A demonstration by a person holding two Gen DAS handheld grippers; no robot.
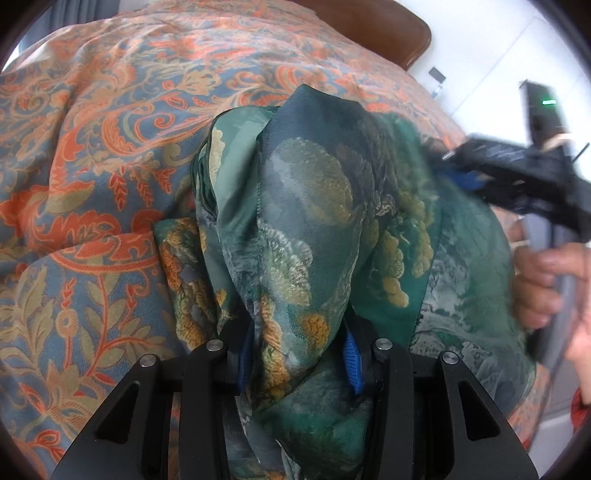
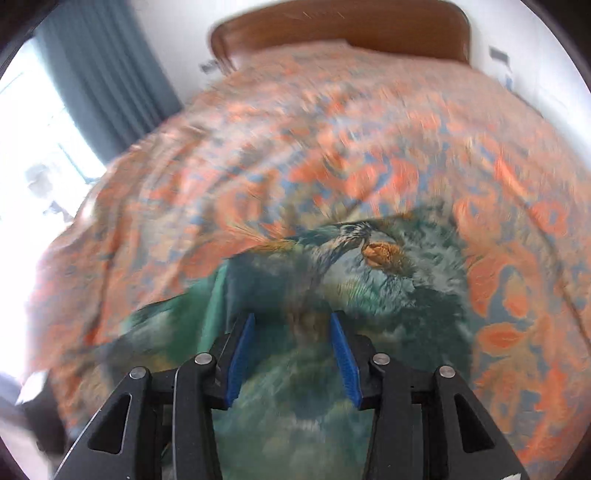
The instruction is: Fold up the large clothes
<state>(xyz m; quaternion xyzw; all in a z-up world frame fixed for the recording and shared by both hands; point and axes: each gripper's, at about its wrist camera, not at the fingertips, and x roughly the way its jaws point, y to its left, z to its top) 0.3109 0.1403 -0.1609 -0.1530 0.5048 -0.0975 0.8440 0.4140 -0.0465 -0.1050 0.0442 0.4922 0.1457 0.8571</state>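
A dark green garment [image 1: 314,206] printed with gold and grey clouds lies bunched on the bed. My left gripper [image 1: 299,332] has its jaws closed around a thick fold of it, cloth spilling over the blue pads [image 1: 350,354]. My right gripper [image 1: 458,173] shows in the left wrist view at the garment's right edge, held by a hand, blurred. In the right wrist view the garment [image 2: 369,266] spreads below my right gripper [image 2: 293,332], whose blue pads [image 2: 343,365] stand apart with cloth beneath them. That view is motion-blurred.
The bed is covered by an orange and blue paisley bedspread [image 1: 110,147]. A brown wooden headboard [image 2: 332,29] stands at the far end. Teal curtains [image 2: 103,74] and a bright window are at the left. A white wall with a dark device [image 1: 543,107] is at the right.
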